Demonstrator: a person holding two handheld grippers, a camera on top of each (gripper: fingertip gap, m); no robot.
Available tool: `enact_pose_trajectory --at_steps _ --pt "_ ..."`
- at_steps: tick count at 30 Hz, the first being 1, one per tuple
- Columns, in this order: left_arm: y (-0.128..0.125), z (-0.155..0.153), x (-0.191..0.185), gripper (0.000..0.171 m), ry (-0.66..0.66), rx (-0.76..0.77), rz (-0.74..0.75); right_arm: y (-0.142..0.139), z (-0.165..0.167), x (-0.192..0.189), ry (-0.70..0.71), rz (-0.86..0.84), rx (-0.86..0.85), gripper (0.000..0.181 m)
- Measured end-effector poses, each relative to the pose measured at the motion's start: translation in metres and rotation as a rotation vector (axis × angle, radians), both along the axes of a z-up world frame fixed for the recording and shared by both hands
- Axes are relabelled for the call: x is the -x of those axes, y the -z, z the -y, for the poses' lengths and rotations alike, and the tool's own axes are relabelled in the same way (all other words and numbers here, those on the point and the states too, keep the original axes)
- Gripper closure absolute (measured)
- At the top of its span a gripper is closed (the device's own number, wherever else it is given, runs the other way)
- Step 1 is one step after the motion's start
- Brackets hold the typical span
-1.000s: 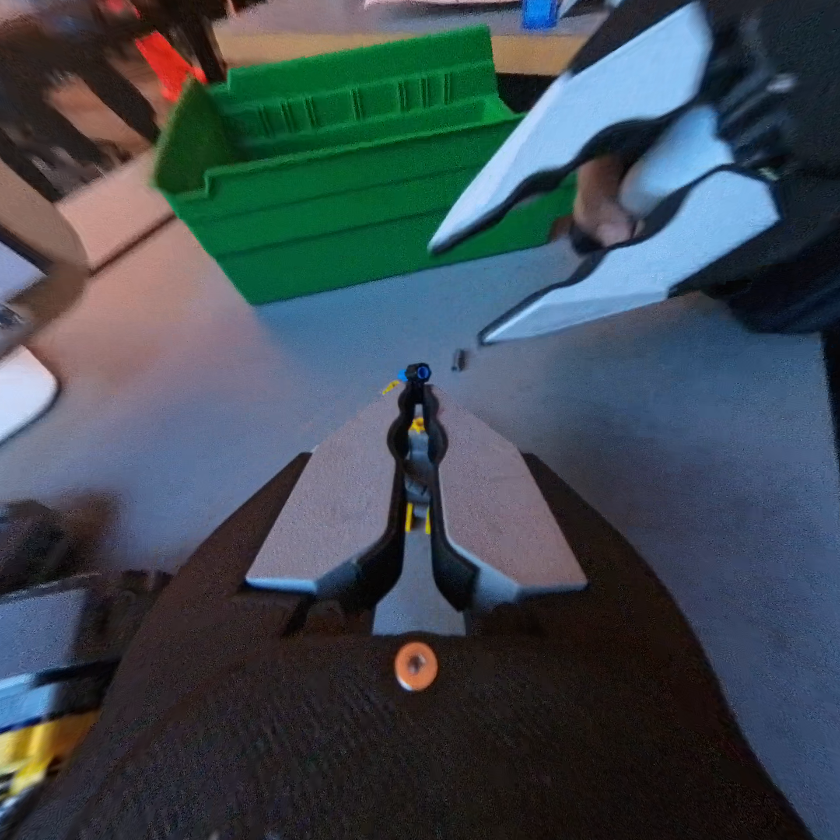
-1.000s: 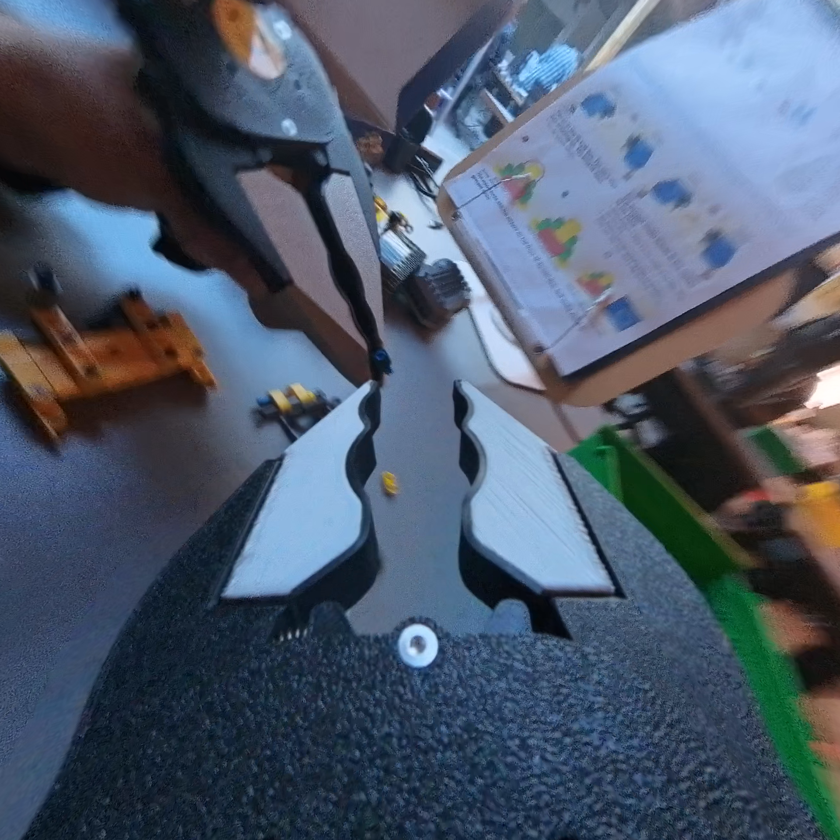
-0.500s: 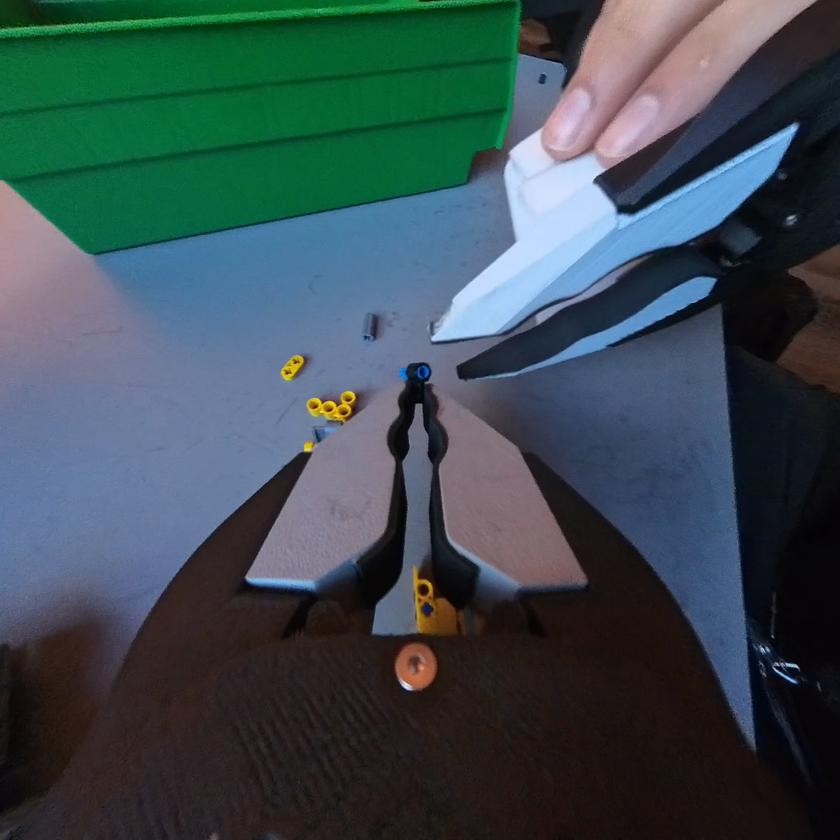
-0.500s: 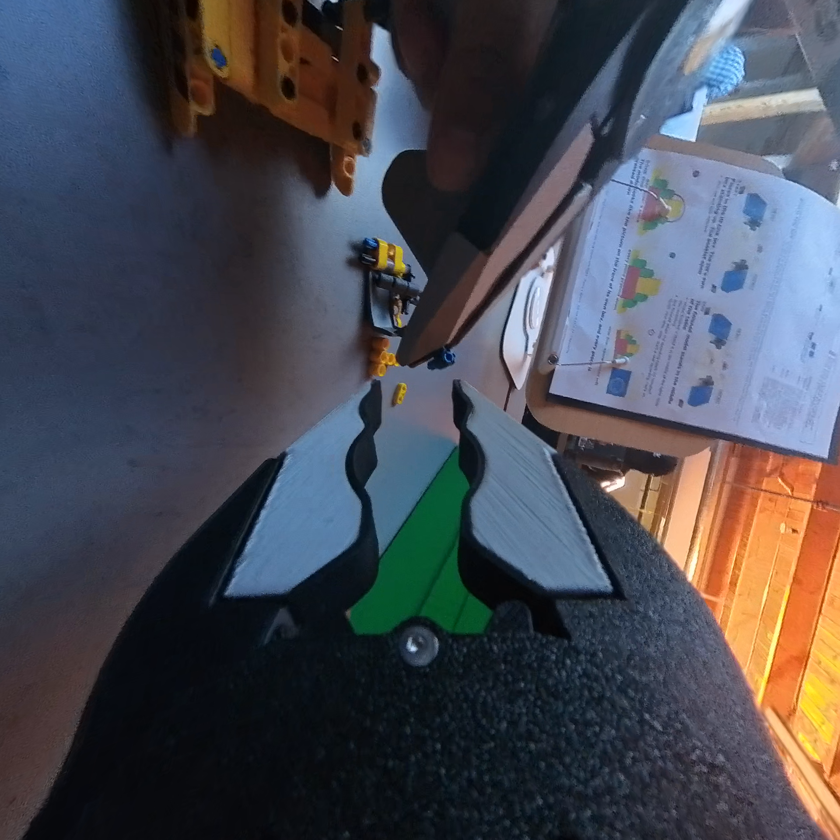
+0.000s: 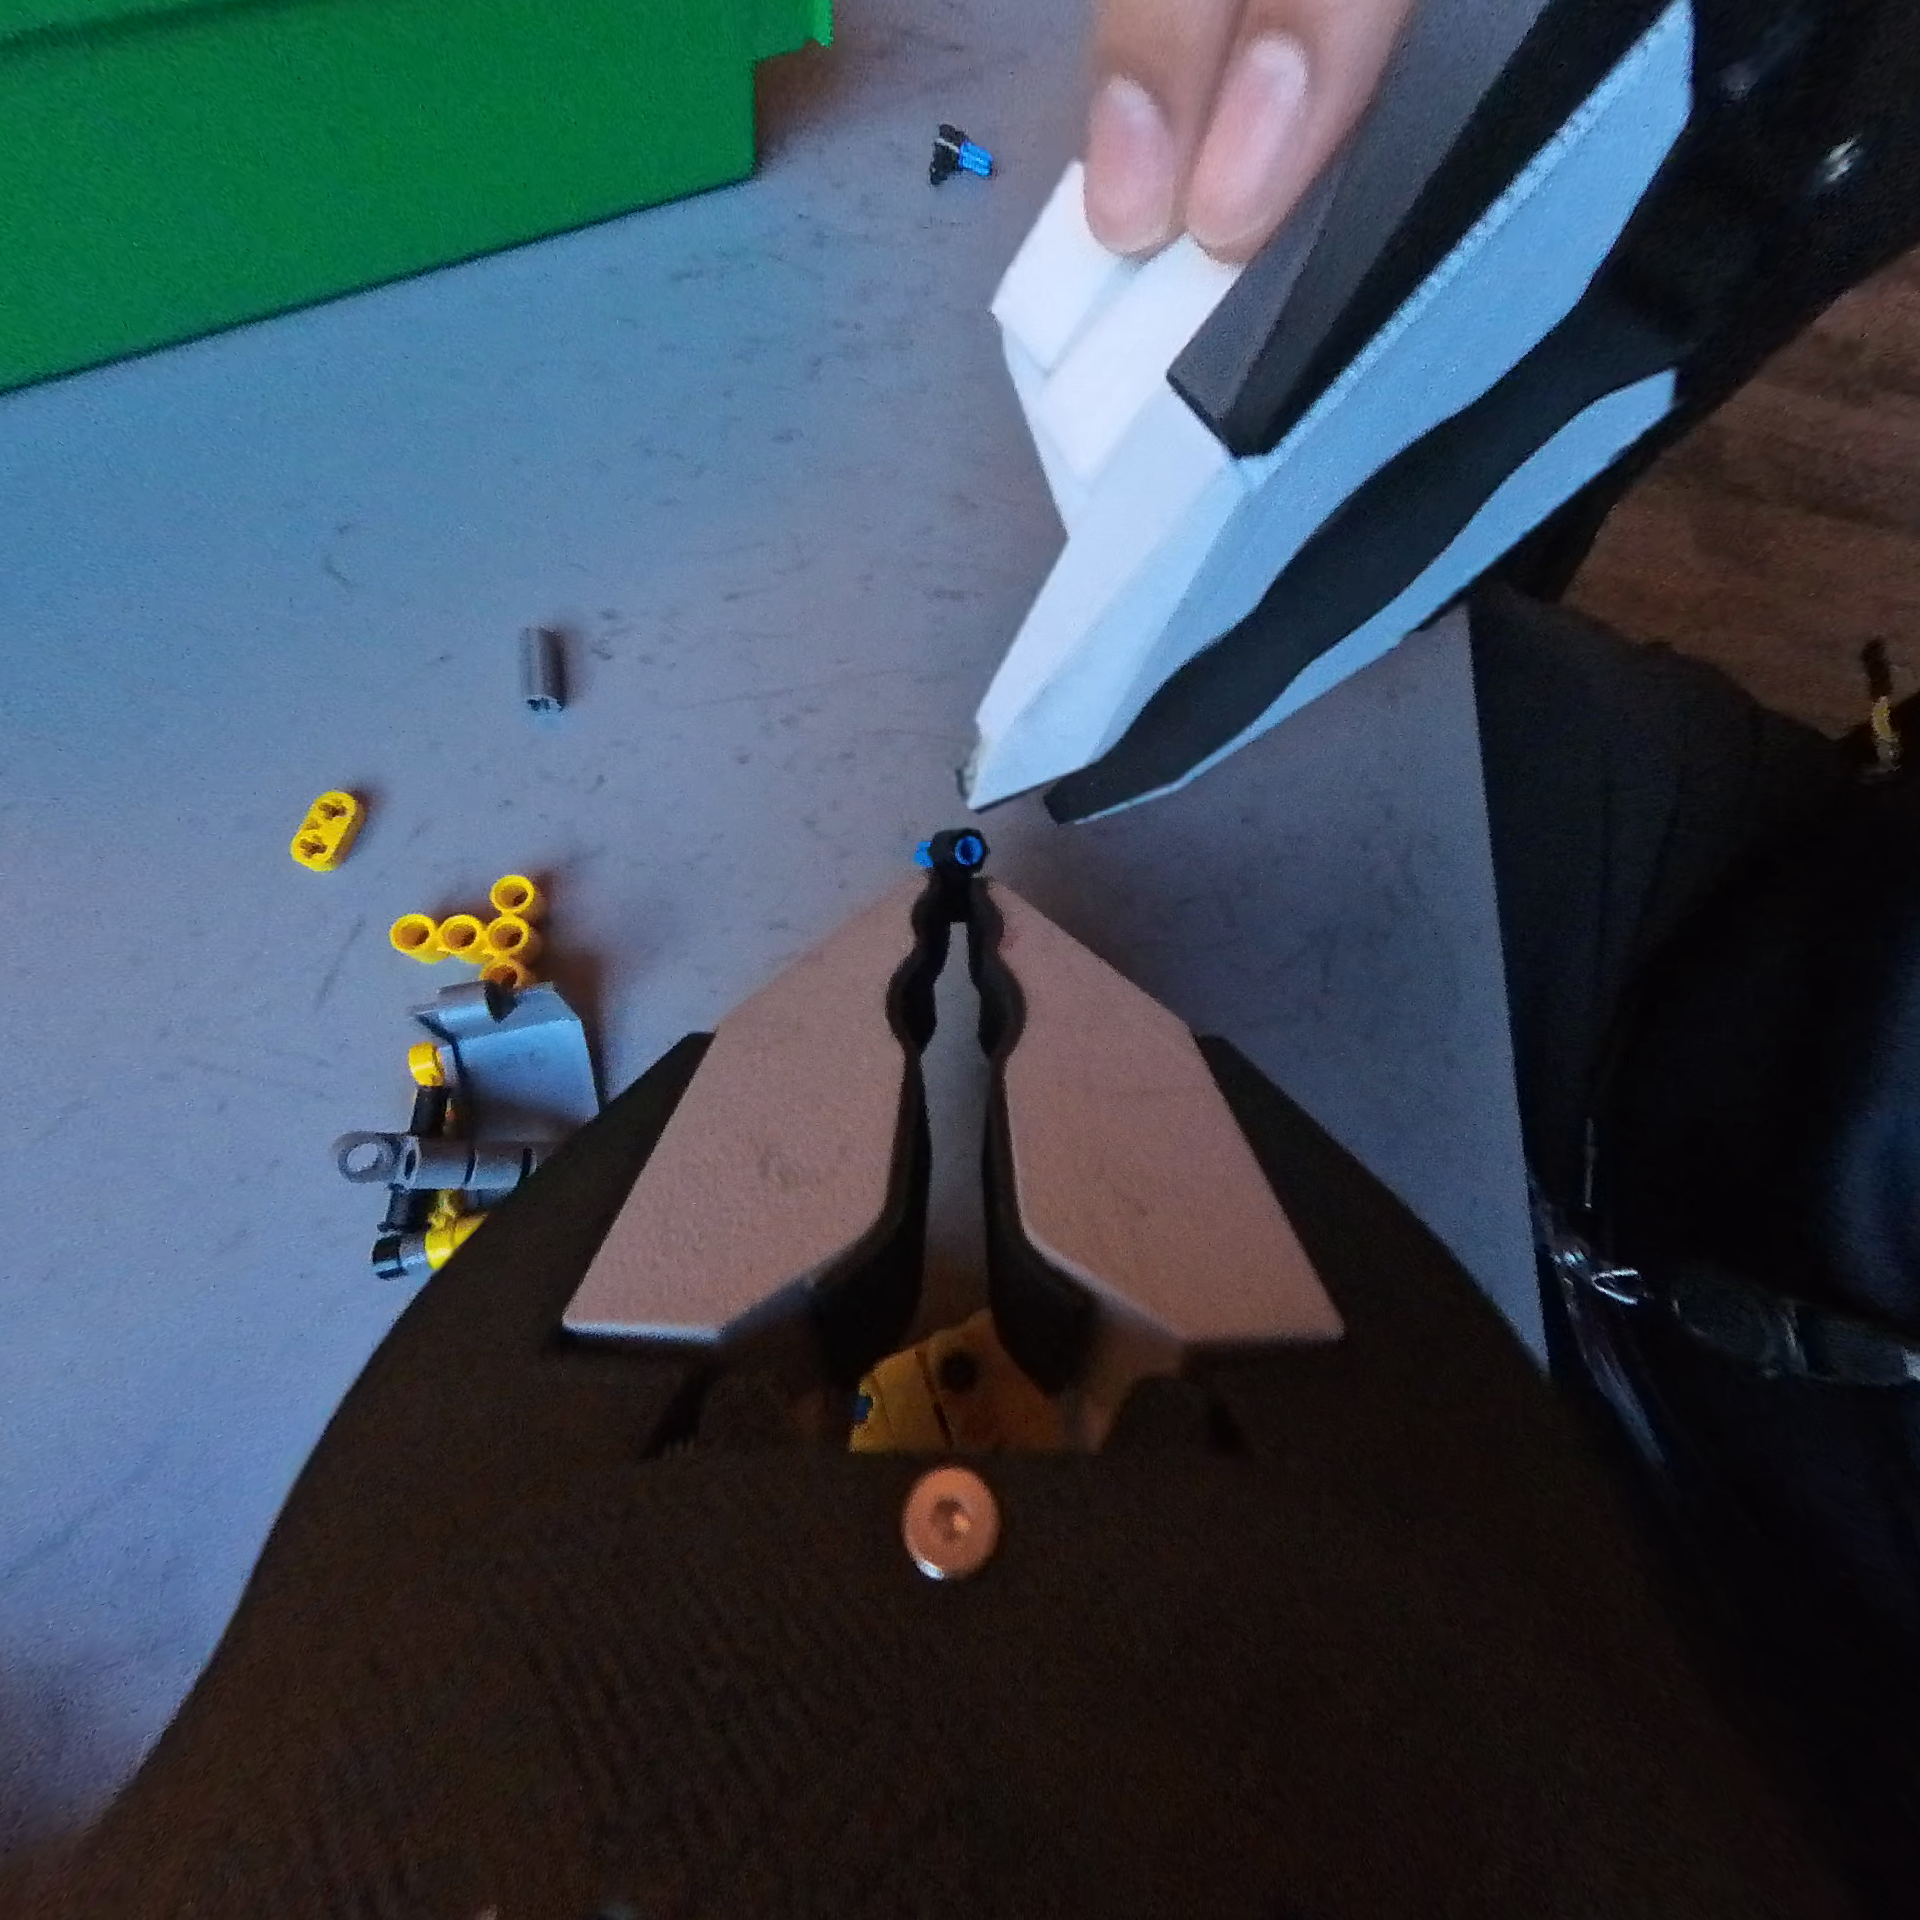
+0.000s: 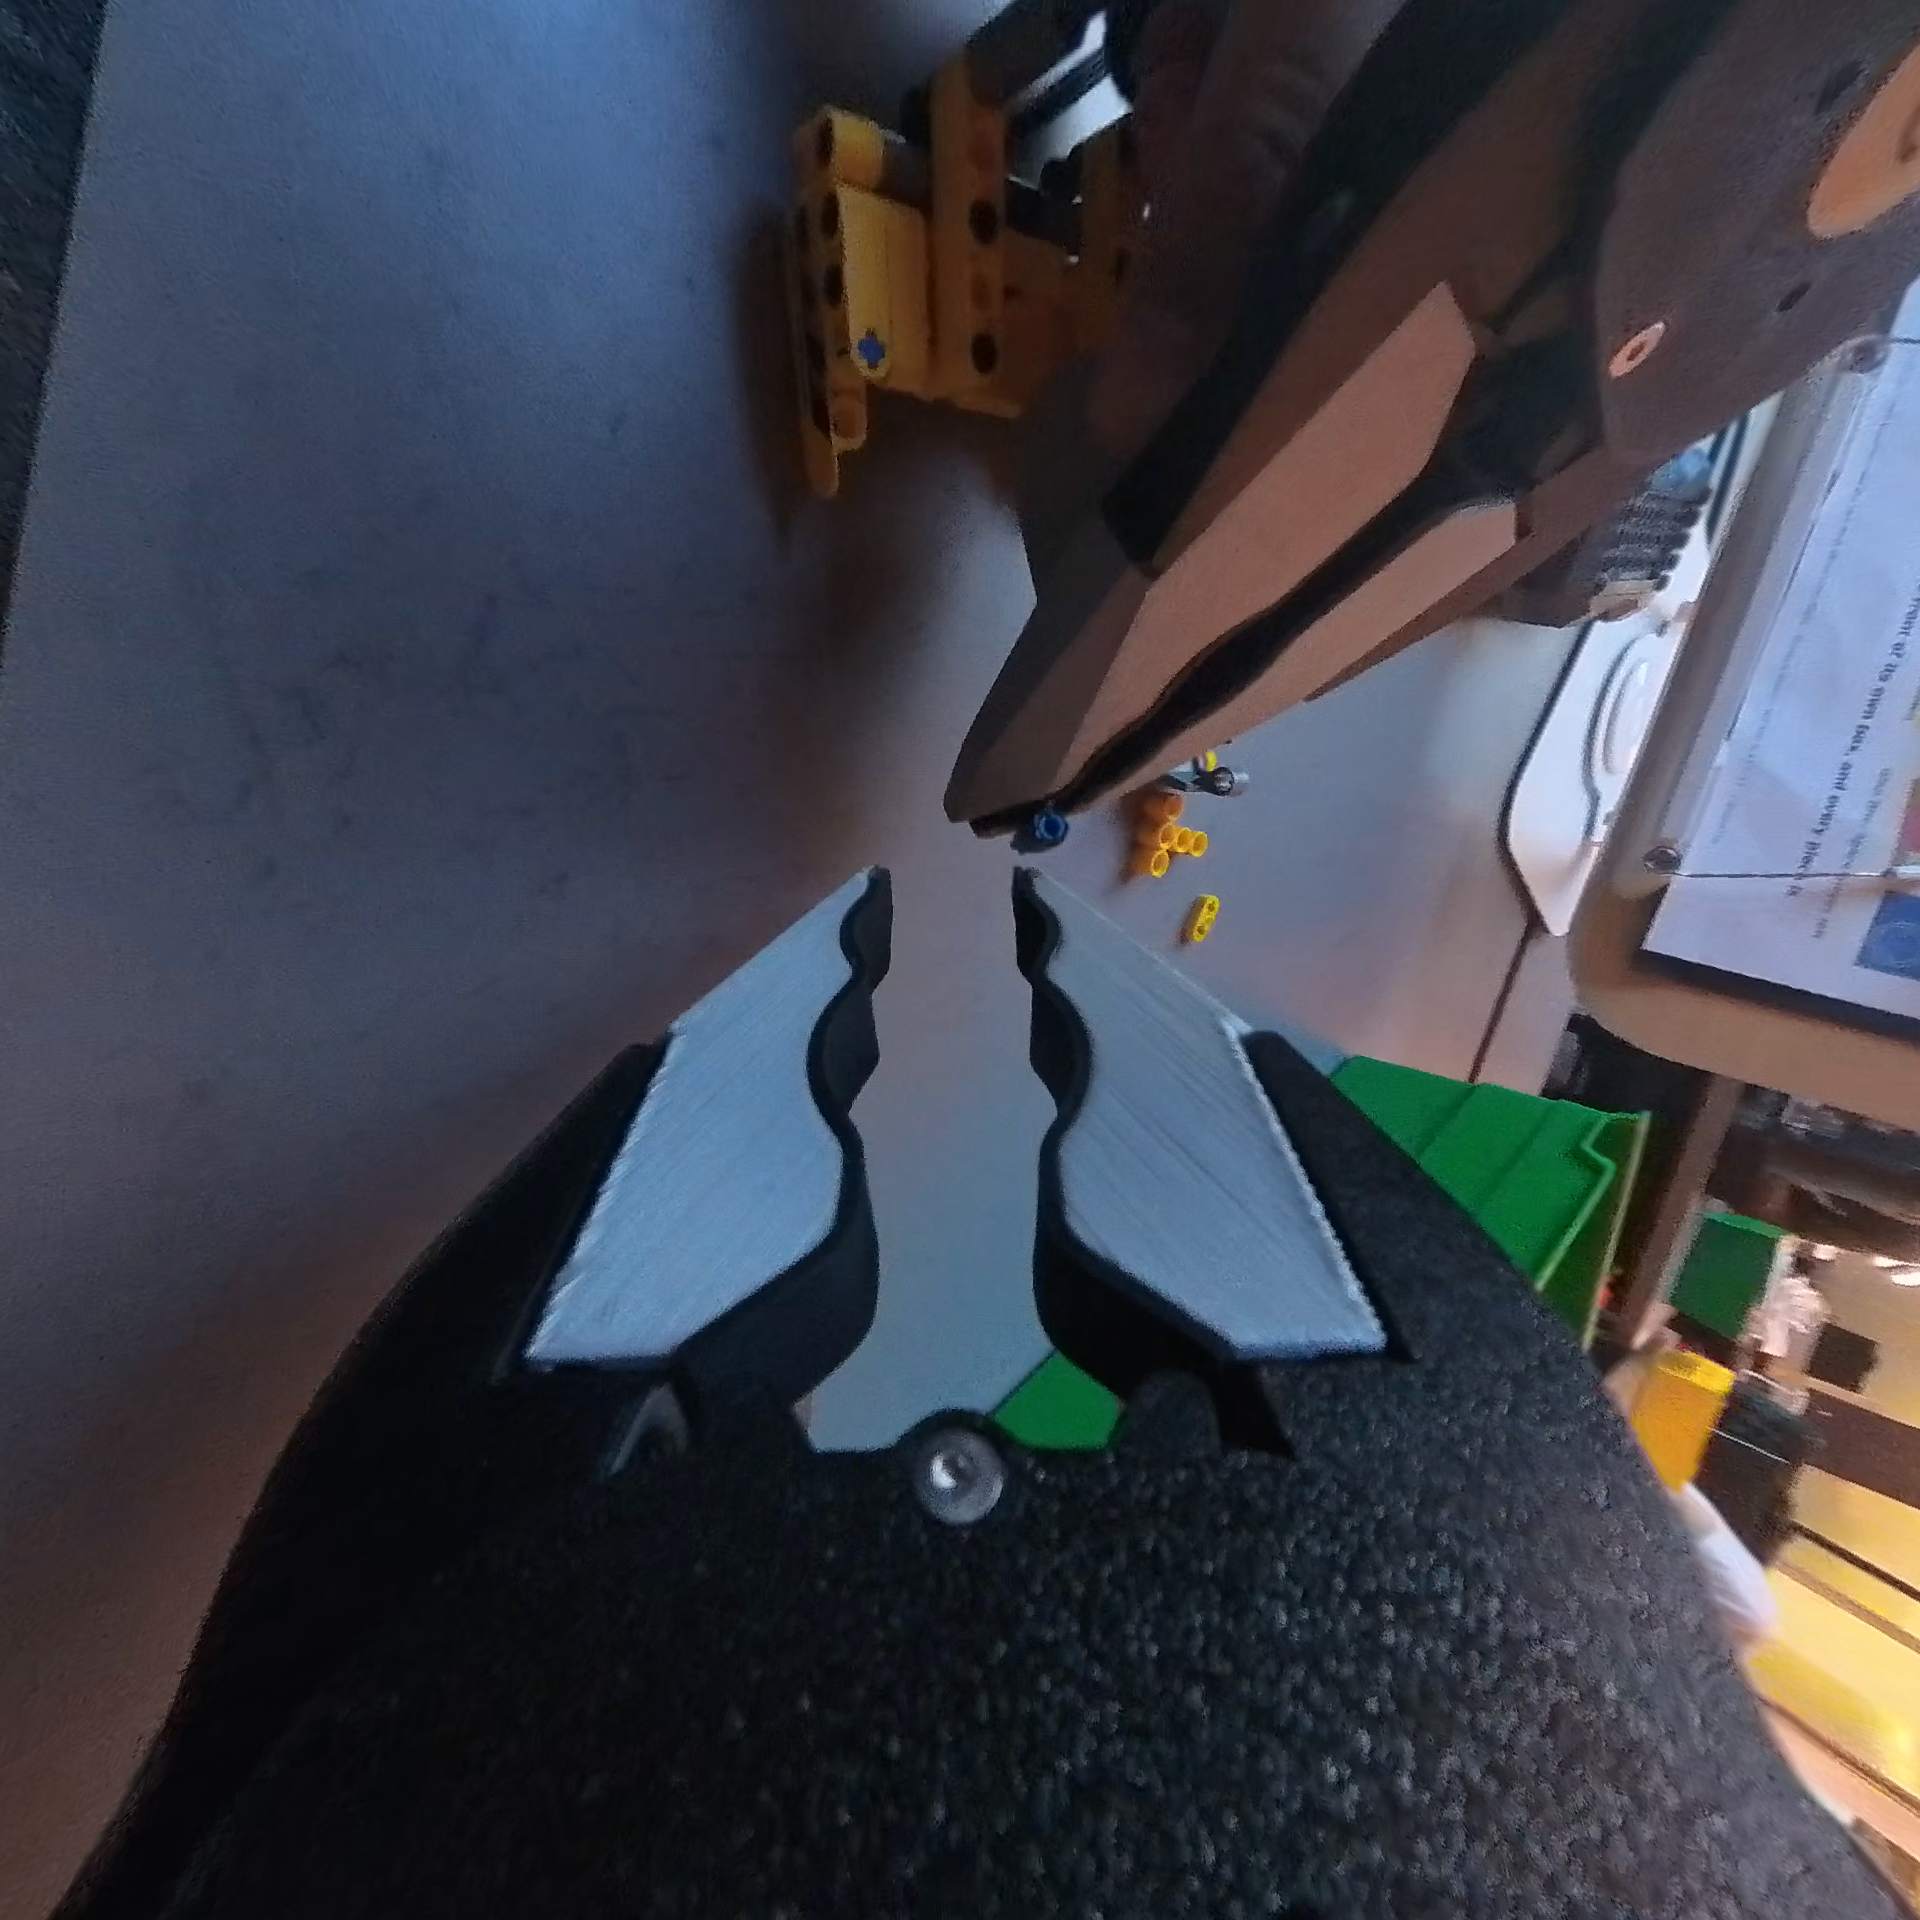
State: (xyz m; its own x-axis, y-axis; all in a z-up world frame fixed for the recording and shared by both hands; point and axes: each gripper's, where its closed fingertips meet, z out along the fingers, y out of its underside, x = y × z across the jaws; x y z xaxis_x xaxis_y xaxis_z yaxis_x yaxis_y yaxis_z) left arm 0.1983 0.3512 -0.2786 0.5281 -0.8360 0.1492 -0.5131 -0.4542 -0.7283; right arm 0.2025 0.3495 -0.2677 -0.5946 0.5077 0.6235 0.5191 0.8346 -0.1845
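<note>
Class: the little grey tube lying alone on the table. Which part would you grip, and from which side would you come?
Grip the grey tube across its round middle, coming straight down from above. It lies flat on its side on the table, apart from the yellow pieces, so both long flanks look free for fingers; pinching the ends would likely be less steady.

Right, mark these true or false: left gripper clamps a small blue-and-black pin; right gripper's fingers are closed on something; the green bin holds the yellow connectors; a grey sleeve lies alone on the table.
1. The left gripper clamps a small blue-and-black pin at its tips. True.
2. The right gripper is shut on something. False: its fingers stand apart, with nothing between them.
3. The yellow connectors lie in the green bin. False: they lie on the grey table.
4. A grey sleeve lies alone. True.
</note>
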Motion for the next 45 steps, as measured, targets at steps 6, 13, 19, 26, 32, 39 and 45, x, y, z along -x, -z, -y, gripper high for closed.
enact_pose_trajectory --at_steps 6,13,19,26,32,39,45 --pt "0.000 0.001 -0.002 0.171 0.006 0.033 0.027 -0.006 0.007 0.002 -0.004 -0.011 0.048 0.162" --pt "0.000 0.002 -0.005 0.171 0.019 0.044 0.049 -0.006 0.004 0.004 -0.005 0.005 0.041 0.163" --pt "0.000 0.001 -0.005 0.171 0.013 0.037 0.041 -0.004 0.002 0.001 -0.001 0.039 0.028 0.162" --pt "0.001 0.000 -0.004 0.171 0.010 0.028 0.026 -0.001 0.001 0.000 0.010 0.056 0.032 0.164" --pt "0.002 -0.001 -0.003 0.171 0.003 0.029 0.024 -0.001 -0.001 0.004 0.003 0.049 -0.002 0.163" --pt "0.003 -0.001 -0.003 0.171 -0.004 0.048 0.032 0.000 0.000 0.006 -0.022 0.068 -0.033 0.165" --pt "0.005 -0.001 -0.002 0.171 -0.005 0.061 0.028 0.004 -0.001 0.006 -0.036 0.104 -0.064 0.163"
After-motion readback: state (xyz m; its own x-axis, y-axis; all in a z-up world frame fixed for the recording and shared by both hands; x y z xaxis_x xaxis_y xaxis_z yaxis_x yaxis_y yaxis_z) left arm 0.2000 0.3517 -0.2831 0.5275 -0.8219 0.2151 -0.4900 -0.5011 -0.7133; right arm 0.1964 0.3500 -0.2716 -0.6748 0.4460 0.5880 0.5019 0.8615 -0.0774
